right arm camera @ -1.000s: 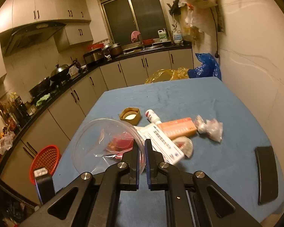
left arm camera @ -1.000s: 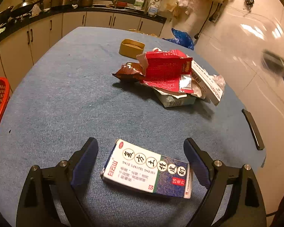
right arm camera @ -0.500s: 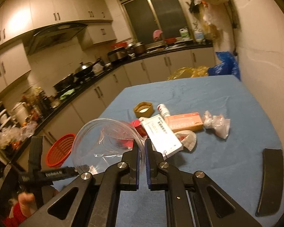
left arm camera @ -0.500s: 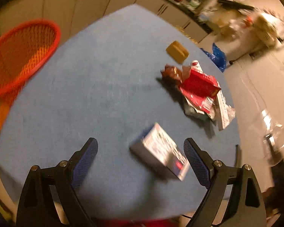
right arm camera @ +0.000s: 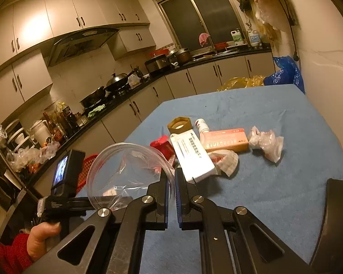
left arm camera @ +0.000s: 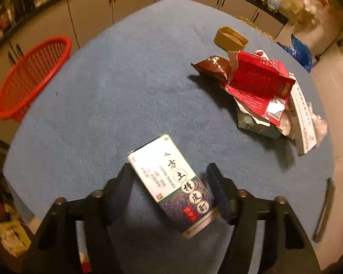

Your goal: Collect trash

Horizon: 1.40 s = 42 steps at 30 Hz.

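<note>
Left wrist view shows our left tongs (left arm camera: 169, 182) closed across the width of the white medicine box (left arm camera: 171, 180), which sits tilted between the two pads above the blue bench (left arm camera: 116, 86), seemingly lifted clear of it. We judge the box light and fairly stiff, thin card that will dent if squeezed hard, and its glossy faces may slip, so a grip across the narrow sides near the middle suits it best. Off the bench's left edge stands the red basket (left arm camera: 32, 77), the likely place for it. Our right tongs (right arm camera: 171, 182) are pinched nearly shut on the rim of the clear plastic bowl (right arm camera: 128, 171); that thin wall is springy and slick, so we should take the rim deep and not by its edge. The remaining heap, the red carton (left arm camera: 258, 82), brown wrapper (left arm camera: 211, 67), long white box (right arm camera: 192, 157) and crumpled plastic bag (right arm camera: 266, 143), lies at the bench's right side, all light, soft or crushable.
</note>
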{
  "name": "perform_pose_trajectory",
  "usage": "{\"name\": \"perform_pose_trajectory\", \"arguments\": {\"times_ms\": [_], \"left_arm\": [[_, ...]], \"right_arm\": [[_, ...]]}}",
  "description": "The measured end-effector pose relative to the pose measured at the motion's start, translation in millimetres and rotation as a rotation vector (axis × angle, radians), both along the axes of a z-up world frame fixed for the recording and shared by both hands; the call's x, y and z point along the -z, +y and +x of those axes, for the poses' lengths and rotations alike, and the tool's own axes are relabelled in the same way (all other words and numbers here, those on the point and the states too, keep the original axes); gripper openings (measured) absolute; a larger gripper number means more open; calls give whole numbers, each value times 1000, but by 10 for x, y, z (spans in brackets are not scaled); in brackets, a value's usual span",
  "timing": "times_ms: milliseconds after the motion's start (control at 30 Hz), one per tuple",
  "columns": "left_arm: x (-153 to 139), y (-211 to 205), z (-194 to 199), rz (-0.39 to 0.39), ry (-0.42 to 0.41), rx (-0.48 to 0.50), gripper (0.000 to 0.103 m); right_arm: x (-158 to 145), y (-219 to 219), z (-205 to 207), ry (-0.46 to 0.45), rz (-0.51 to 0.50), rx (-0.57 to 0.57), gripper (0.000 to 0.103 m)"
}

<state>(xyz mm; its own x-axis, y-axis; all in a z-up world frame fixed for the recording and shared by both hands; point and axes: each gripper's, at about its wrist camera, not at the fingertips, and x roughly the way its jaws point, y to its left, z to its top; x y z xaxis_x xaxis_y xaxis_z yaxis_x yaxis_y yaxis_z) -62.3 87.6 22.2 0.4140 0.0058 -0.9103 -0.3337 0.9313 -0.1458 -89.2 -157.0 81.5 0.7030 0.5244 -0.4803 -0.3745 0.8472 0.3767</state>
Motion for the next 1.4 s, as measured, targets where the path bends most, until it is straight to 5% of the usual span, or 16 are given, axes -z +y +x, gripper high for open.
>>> {"name": "perform_pose_trajectory", "arguments": {"times_ms": [233, 533, 667, 867, 1133, 1400], "left_arm": [[-53, 155, -138, 54, -92, 145, 33], [-269, 520, -243, -24, -274, 218, 33], [-518, 842, -345, 26, -342, 173, 33], [-628, 1579, -438, 78, -335, 29, 33], [-411, 2524, -351, 71, -277, -122, 33], [-228, 2956, -312, 48, -251, -208, 33]], "right_arm": [[146, 140, 73, 41, -4, -35, 6], [163, 659, 227, 75, -53, -68, 6], [40, 1036, 331, 71, -67, -119, 6], [-12, 1926, 558, 111, -85, -274, 6], [166, 3151, 840, 165, -129, -421, 6], [516, 3897, 1167, 240, -161, -443, 8]]}}
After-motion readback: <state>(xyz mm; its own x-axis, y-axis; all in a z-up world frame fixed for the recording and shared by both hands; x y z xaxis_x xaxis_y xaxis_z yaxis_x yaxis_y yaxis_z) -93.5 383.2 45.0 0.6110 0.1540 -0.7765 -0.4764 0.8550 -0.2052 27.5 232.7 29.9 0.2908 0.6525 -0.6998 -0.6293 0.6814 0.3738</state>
